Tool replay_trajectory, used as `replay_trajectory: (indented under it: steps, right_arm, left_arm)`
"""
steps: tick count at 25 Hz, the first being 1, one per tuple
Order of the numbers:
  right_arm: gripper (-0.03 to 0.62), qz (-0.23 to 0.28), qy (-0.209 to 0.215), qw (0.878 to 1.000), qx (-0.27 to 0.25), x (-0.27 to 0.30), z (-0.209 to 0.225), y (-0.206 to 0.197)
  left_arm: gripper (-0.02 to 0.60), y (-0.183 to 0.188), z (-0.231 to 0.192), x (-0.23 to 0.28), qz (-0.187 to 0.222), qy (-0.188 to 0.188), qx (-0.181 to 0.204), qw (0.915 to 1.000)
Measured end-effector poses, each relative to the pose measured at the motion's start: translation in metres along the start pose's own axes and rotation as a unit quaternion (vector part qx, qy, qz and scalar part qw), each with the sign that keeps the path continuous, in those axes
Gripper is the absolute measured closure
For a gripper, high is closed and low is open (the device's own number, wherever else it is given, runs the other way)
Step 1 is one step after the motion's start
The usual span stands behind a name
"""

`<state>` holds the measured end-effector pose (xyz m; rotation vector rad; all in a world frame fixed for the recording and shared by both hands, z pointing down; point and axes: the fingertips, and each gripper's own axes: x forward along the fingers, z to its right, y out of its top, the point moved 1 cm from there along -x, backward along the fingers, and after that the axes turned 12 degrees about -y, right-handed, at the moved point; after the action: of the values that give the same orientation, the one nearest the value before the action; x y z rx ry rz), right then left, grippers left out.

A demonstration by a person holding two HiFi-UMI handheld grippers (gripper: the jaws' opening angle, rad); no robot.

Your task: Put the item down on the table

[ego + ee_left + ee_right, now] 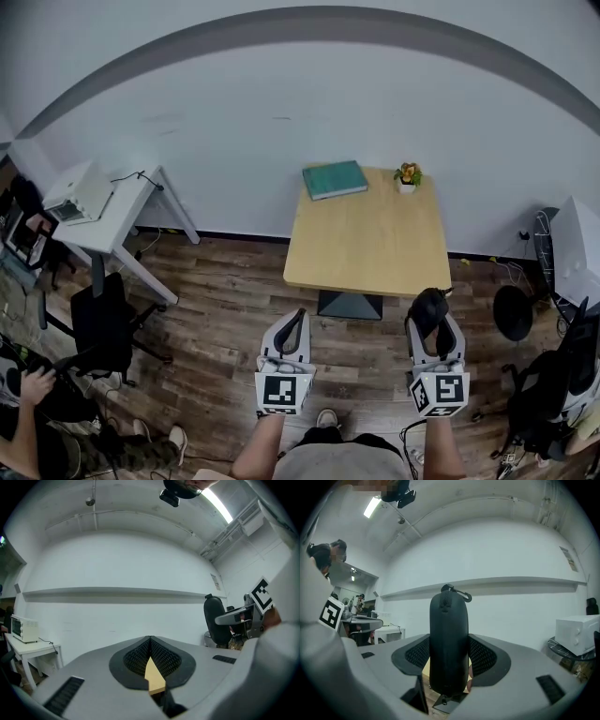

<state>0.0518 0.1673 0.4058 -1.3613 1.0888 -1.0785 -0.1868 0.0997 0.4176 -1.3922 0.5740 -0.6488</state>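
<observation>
A black oblong zip case (449,620) with a small clip on its top stands upright between the jaws of my right gripper (449,640), which is shut on it. In the head view that case (428,307) and right gripper (432,319) hang over the wood floor, just short of the near right edge of the light wooden table (366,246). My left gripper (296,323) is held level with it on the left, also short of the table. Its jaws (150,641) meet at the tips with nothing between them.
A green book (335,179) and a small potted plant (407,175) sit at the table's far edge. A white side table (112,225) with a microwave (80,192) and a black office chair (98,323) stand at the left. A seated person (37,417) is at the bottom left, a black stool (513,312) at the right.
</observation>
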Motion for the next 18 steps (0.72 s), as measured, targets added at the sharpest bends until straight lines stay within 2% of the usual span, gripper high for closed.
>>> replay_trajectory:
  steps: [6, 10, 15, 18]
  right_arm:
    - [0.336, -0.005, 0.009, 1.0, 0.004, 0.038, -0.01, -0.005]
    - [0.336, -0.012, 0.018, 1.0, 0.01, 0.072, -0.009, -0.013]
    - [0.336, -0.018, 0.028, 0.999, 0.021, 0.13, 0.003, -0.02]
    - [0.336, -0.021, 0.032, 0.999, 0.019, 0.167, 0.017, -0.017]
  left_arm:
    - [0.574, -0.004, -0.027, 0.025, 0.008, 0.006, 0.005, 0.9999]
    - [0.574, -0.009, -0.042, 0.049, -0.001, 0.013, 0.005, 0.9999]
    - [0.574, -0.015, -0.058, 0.097, -0.021, 0.023, 0.004, 0.9995]
    - [0.574, -0.008, -0.066, 0.133, -0.017, 0.027, 0.012, 0.9994]
